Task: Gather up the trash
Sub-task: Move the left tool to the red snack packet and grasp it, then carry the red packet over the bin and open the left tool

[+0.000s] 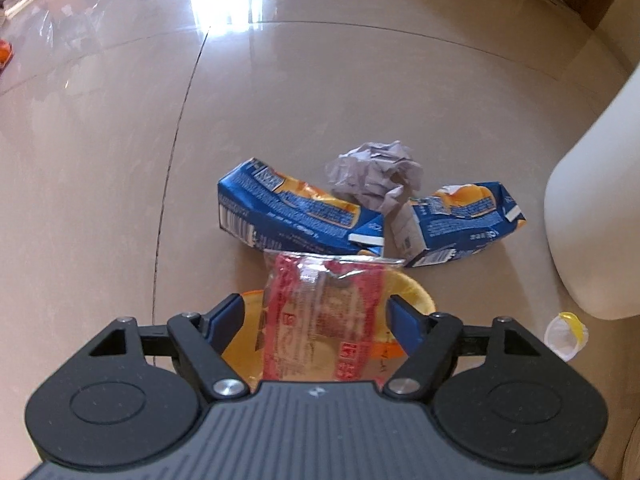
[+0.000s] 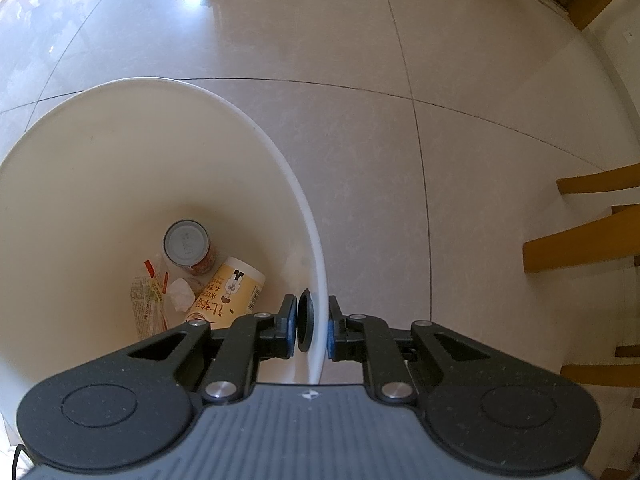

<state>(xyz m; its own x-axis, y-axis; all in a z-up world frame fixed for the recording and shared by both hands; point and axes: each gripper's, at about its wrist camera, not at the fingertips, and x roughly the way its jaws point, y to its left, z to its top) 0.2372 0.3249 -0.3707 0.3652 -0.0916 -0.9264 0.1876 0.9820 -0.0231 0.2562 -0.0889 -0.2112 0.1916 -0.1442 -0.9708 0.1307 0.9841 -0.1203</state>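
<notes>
A red-printed clear snack wrapper (image 1: pixel 324 312) lies across a yellow plastic bowl (image 1: pixel 416 292) on the floor. My left gripper (image 1: pixel 316 316) points down over it, jaws open on either side of the wrapper, with a gap showing at the left pad. Beyond lie two crushed blue drink cartons (image 1: pixel 292 212) (image 1: pixel 460 220) and a ball of crumpled paper (image 1: pixel 376 178). My right gripper (image 2: pixel 311 326) is shut on the rim of the white bin (image 2: pixel 280 160), beside a black round fitting. Inside the bin are a can (image 2: pixel 187 246), a paper cup (image 2: pixel 228 288) and a wrapper (image 2: pixel 148 304).
The white bin (image 1: pixel 592 220) stands just right of the trash pile. A small clear cup with a yellow lid (image 1: pixel 566 334) lies at its foot. Wooden chair legs (image 2: pixel 580 244) are to the right of the bin. Glossy tiled floor stretches beyond, with boxes at the far edge.
</notes>
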